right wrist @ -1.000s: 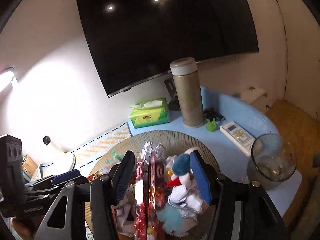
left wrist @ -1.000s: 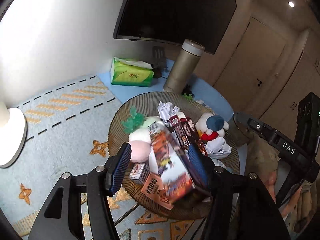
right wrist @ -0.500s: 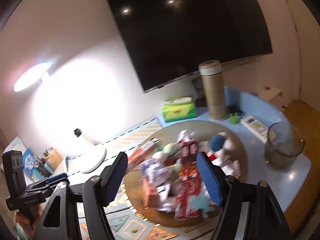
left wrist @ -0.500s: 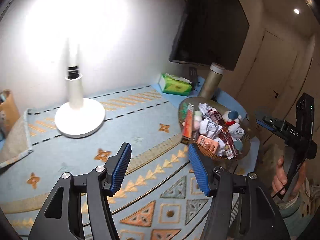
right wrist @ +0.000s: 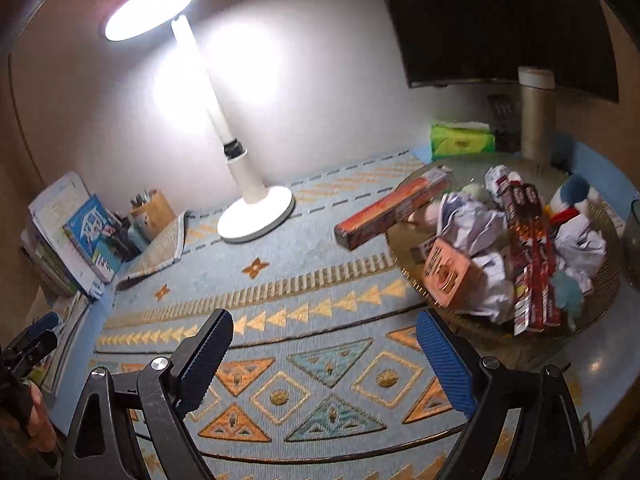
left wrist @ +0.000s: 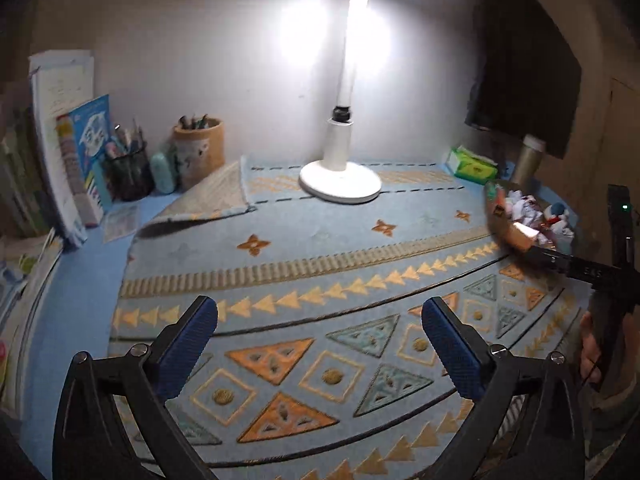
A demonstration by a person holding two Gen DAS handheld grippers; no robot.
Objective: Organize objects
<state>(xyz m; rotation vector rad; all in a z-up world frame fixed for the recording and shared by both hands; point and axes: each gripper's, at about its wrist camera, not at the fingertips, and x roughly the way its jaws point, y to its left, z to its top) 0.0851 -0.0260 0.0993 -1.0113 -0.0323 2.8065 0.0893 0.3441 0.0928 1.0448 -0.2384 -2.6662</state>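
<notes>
A round woven tray (right wrist: pixel 600 288) at the right holds a heap: crumpled white paper (right wrist: pixel 472 224), a long dark red box (right wrist: pixel 528 248), a small orange box (right wrist: pixel 448 272), a plush toy with a blue cap (right wrist: pixel 576 196). A long orange box (right wrist: pixel 396 208) leans over the tray's left rim. The tray also shows far right in the left wrist view (left wrist: pixel 504 232). My left gripper (left wrist: pixel 320 344) is open and empty above the patterned mat. My right gripper (right wrist: pixel 324 356) is open and empty, left of the tray.
A white desk lamp (left wrist: pixel 340 176) stands lit at the back. Pen cups (left wrist: pixel 198 148) and books (left wrist: pixel 60 152) line the left. A green tissue pack (right wrist: pixel 460 142), a tan flask (right wrist: pixel 536 116) and a dark screen (right wrist: pixel 500 20) are behind the tray. A glass jar (right wrist: pixel 634 240) is at the right edge.
Both grippers have pulled back and away from the tray and now hover over the mat. The left view swung left to the lamp and books. Both stayed open and empty.
</notes>
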